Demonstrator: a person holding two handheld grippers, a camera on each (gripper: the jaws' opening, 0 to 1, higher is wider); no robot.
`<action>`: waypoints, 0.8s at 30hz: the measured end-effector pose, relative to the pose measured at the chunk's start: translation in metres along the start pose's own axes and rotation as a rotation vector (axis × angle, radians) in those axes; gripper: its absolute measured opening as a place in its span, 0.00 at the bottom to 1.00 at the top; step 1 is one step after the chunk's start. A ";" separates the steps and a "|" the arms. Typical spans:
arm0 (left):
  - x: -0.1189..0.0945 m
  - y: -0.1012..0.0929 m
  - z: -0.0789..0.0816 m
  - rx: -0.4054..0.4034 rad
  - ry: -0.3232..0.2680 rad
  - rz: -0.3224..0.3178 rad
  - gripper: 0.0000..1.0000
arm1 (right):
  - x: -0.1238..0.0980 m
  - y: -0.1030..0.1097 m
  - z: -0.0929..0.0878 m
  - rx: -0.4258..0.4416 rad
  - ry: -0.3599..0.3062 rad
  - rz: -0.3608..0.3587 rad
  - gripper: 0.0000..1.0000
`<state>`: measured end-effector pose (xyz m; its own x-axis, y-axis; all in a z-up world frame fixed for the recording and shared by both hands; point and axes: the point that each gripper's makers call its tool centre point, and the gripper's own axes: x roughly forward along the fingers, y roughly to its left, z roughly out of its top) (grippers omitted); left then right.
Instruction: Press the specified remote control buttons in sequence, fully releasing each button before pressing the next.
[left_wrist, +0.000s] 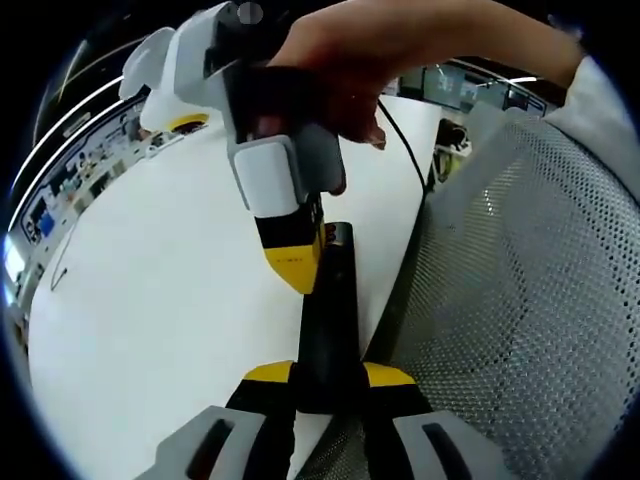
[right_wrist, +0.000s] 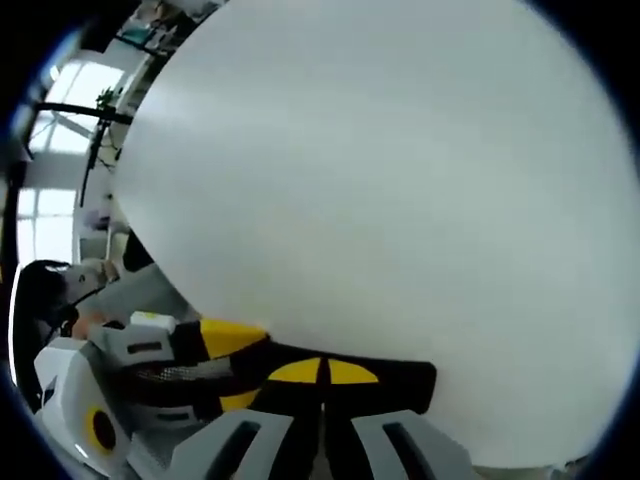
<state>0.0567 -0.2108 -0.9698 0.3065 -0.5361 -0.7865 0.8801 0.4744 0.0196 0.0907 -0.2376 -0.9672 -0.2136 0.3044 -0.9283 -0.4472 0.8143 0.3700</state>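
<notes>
Left tool (left_wrist: 330, 385) is clamped on the near end of the remote control (left_wrist: 328, 300), yellow tips on either side of the black body. In the left gripper view the remote runs from bottom centre up to mid-frame, sitting at the edge of the white table (left_wrist: 180, 300); a grey mesh chair back (left_wrist: 520, 300) takes up the right of that frame.

Right tool (left_wrist: 292, 262) comes down from the upper centre, a hand (left_wrist: 360, 60) gripping it. Its yellow tips look closed together, nothing between them, with the tip on or just above the remote's upper face. We can't tell from these frames whether there's actual contact, and no buttons are readable.

In the right gripper view, the right tool (right_wrist: 322, 375) sits bottom centre, tips together over the remote (right_wrist: 400, 385), a dark strip along the lower frame. The left tool (right_wrist: 200, 360) shows at lower left, on the remote's end. The table (right_wrist: 380, 180) covers the rest.

Our read: we're mid-sequence, at or near a press. Which button in the sequence, we can't say.

Next move calls for a clean lift off the remote until the button is clearly free, then a shift along the body to the next target. Left tool should hold the remote steady so it doesn't slide off the table edge.
</notes>
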 end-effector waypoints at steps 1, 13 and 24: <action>0.000 0.000 0.000 0.000 0.000 0.000 0.23 | 0.000 0.000 0.000 -0.002 -0.006 -0.005 0.00; 0.000 -0.001 -0.001 0.036 0.002 0.005 0.24 | -0.003 0.005 -0.011 -0.008 0.013 0.004 0.00; 0.000 -0.002 -0.001 0.039 0.002 0.006 0.24 | -0.003 0.003 -0.020 0.000 0.049 -0.002 0.00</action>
<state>0.0548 -0.2107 -0.9700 0.3109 -0.5323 -0.7874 0.8918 0.4499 0.0480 0.0721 -0.2458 -0.9625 -0.2546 0.2784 -0.9261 -0.4478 0.8149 0.3681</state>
